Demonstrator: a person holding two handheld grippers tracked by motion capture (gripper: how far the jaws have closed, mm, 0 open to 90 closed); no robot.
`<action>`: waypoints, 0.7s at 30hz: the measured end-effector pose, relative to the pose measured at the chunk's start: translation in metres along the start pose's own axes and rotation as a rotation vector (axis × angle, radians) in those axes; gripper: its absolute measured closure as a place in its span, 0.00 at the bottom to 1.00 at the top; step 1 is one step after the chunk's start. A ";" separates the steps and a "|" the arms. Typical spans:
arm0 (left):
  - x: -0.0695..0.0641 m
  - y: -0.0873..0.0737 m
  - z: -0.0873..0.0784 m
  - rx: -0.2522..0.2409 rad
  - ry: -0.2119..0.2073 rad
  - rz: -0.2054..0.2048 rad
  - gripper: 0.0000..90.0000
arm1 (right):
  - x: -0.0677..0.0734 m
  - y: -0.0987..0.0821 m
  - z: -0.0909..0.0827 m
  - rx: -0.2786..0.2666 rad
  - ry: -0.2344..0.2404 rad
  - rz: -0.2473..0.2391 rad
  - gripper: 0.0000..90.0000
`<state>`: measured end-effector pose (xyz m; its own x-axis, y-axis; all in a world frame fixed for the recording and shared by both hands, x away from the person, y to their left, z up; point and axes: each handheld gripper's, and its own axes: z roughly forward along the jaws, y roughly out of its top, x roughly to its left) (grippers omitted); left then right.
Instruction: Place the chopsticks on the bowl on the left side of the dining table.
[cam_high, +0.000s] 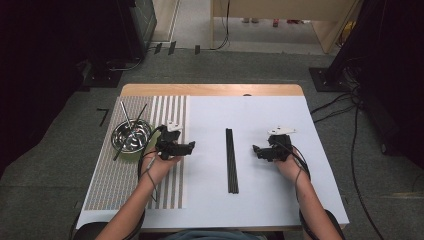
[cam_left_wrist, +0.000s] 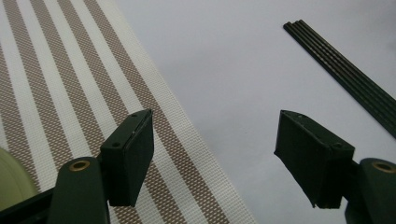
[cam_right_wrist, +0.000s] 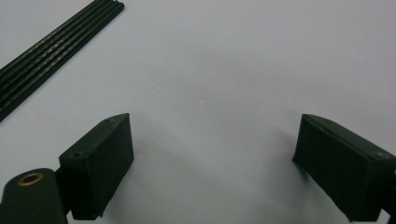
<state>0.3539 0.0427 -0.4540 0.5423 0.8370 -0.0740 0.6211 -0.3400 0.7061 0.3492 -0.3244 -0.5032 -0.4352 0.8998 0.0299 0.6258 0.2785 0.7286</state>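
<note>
Left tongs (cam_high: 186, 148) wide apart, nothing between the jaws, held over the edge where the striped mat (cam_high: 120, 175) meets the white sheet (cam_high: 270, 200) on the worktop. Right tongs (cam_high: 257, 150) also wide apart and bare, over the white sheet. Bundle of black rods (cam_high: 231, 160) lies flat between the two tongs, apart from both. Metal bowl (cam_high: 131, 135) with two sticks in it sits on the mat, beyond and outboard of the left tongs, on a pale green saucer (cam_left_wrist: 9, 179).
</note>
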 end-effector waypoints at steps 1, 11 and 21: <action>-0.002 0.000 0.001 -0.001 -0.002 0.000 0.32 | 0.000 0.000 0.000 0.000 0.000 0.000 0.12; -0.014 -0.001 0.008 -0.006 -0.008 0.025 0.29 | 0.000 0.000 0.000 -0.001 0.000 -0.002 0.12; -0.023 -0.001 0.009 -0.009 -0.018 0.036 0.28 | 0.000 0.000 0.000 -0.001 0.000 -0.002 0.12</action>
<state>0.3456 0.0197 -0.4588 0.5743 0.8164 -0.0606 0.5955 -0.3659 0.7152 0.3493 -0.3246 -0.5033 -0.4365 0.8992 0.0284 0.6244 0.2801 0.7291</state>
